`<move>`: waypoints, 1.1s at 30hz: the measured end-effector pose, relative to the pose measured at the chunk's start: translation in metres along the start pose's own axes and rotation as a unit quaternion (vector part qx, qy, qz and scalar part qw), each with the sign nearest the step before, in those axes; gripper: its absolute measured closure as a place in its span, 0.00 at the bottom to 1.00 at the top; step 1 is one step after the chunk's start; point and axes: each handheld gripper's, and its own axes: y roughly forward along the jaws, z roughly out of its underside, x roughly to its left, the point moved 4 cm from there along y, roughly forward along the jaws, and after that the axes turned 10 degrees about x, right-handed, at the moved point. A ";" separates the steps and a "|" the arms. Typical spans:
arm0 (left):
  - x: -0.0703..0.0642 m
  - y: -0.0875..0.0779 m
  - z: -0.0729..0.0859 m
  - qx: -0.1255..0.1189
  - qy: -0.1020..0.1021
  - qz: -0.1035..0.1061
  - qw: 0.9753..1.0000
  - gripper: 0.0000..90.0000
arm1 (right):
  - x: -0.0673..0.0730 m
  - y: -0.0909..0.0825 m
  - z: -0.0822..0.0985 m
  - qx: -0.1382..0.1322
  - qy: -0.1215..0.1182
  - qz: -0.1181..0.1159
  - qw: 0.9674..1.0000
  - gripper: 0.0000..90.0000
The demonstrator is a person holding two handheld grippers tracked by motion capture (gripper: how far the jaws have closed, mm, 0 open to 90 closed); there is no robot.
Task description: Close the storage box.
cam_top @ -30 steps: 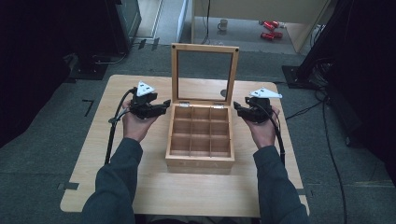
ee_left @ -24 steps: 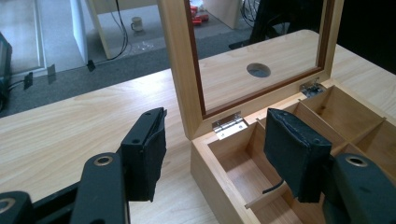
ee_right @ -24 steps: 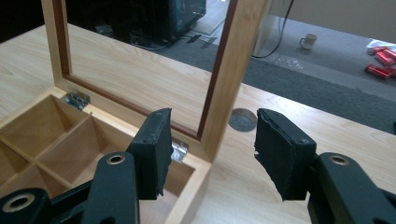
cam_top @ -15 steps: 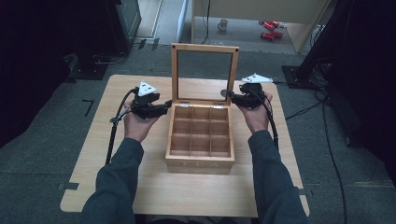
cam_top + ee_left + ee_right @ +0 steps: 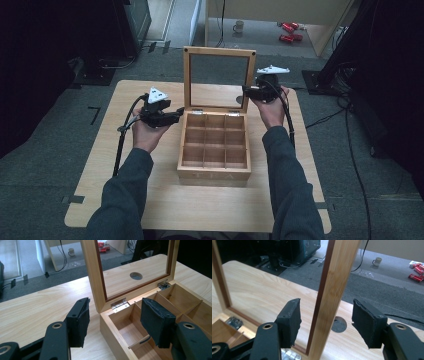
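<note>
The right gripper (image 5: 248,91), a black two-jaw tool topped by a grey three-cornered plate, hangs at the right upright of the raised lid (image 5: 219,51) of a light wooden tea box with a glass pane, its jaws having just been opening. In the right gripper view the jaws stand apart on either side of the pale wooden frame bar (image 5: 332,297), which rises between the pads with a gap on each side, so neither pad presses on it. The right hand (image 5: 271,107) carries the tool from behind, with its black cable trailing down along the dark sleeve.

The left gripper (image 5: 176,114) sits low at the box's rear left corner, jaws wide and gripping nothing. In the left gripper view one pad hangs over the bare tabletop outside the box, the other over the compartments, and the box's side wall and a small silver hinge (image 5: 120,305) lie between them. The left hand (image 5: 147,132) holds it just above the table.

The open box (image 5: 215,175) stands near the middle of the light wooden table (image 5: 125,200), its lid upright on the far side. Thin wooden dividers split the inside into a grid of compartments, which look bare. A round cable hole (image 5: 136,275) in the tabletop shows through the glass behind the lid.

Beyond the table lies grey carpet, with a white mug (image 5: 239,25) and red cans (image 5: 287,31) on the floor near a pale cabinet
</note>
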 end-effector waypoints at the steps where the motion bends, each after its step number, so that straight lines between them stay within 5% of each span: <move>1: 0.001 0.001 0.000 0.000 -0.001 0.000 1.000 0.45 | -0.001 0.002 -0.002 0.001 0.003 -0.006 1.000 0.44; 10: 0.007 0.008 0.002 0.014 -0.014 0.001 1.000 0.45 | 0.000 0.008 -0.010 -0.003 0.004 -0.030 1.000 0.49; 19: 0.011 0.011 0.000 0.009 -0.031 -0.002 0.999 0.46 | 0.000 -0.002 -0.012 -0.022 -0.003 -0.025 0.999 0.57; 26: 0.004 0.010 -0.019 0.005 -0.022 -0.014 1.000 0.48 | 0.000 -0.011 -0.012 -0.043 -0.003 -0.033 0.999 0.61; 33: 0.007 0.013 -0.042 -0.008 -0.043 -0.027 0.999 0.48 | 0.004 -0.024 -0.010 -0.059 -0.008 -0.033 0.998 0.61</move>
